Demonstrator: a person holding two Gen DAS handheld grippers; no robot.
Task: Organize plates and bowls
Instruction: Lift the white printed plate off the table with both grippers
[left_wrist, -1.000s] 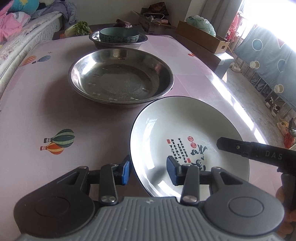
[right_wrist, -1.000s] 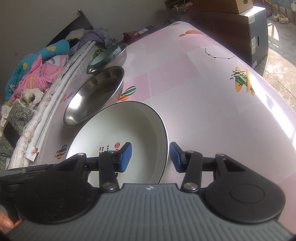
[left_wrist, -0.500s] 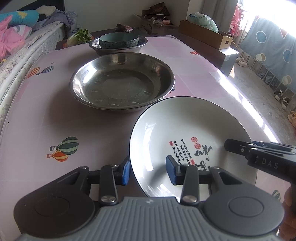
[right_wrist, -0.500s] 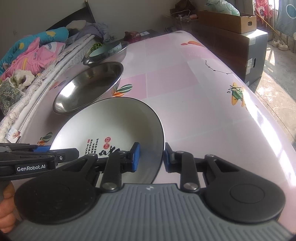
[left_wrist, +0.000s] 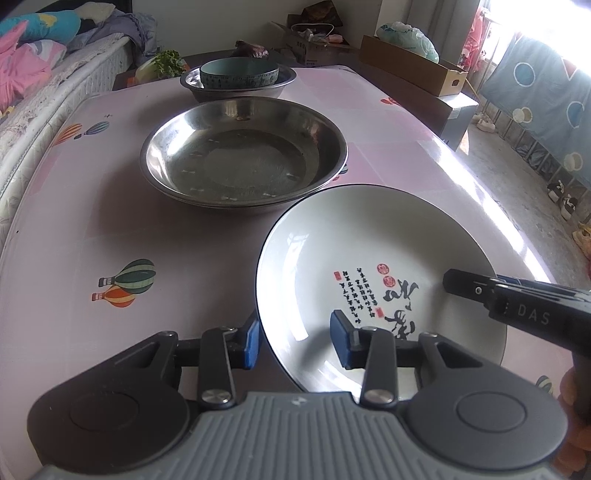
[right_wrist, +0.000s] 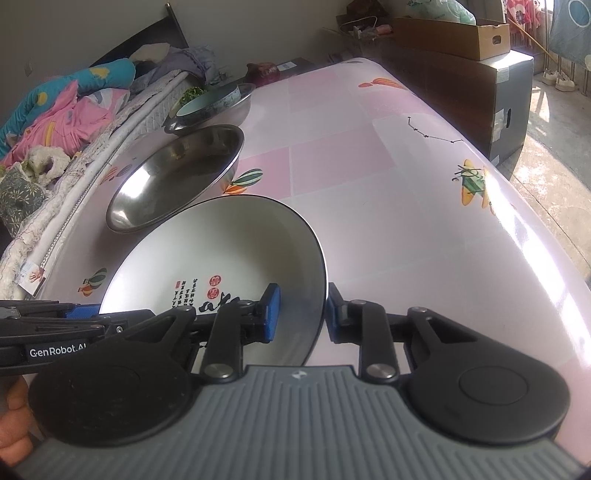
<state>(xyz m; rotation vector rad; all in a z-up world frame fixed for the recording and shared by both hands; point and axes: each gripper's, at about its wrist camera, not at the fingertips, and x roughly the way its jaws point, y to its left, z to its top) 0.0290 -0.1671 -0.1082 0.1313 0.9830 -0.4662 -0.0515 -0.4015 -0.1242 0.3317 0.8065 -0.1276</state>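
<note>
A pink tablecloth (left_wrist: 110, 229) printed with hot-air balloons (left_wrist: 127, 282) anchors the room, with heaped bedding (right_wrist: 62, 110) along its left side, leafy greens (left_wrist: 168, 62) past its far end, and cardboard boxes (left_wrist: 410, 68) to its right.

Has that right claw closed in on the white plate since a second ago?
Yes. The right claw now straddles the white plate rim with narrower jaws. The plate itself sits as before beside the steel basin.

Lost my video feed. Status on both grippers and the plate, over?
Left gripper and right gripper each straddle a rim of the white plate; firm clamp unconfirmed. Plate near side raised off the table. Large steel basin directly ahead.
</note>
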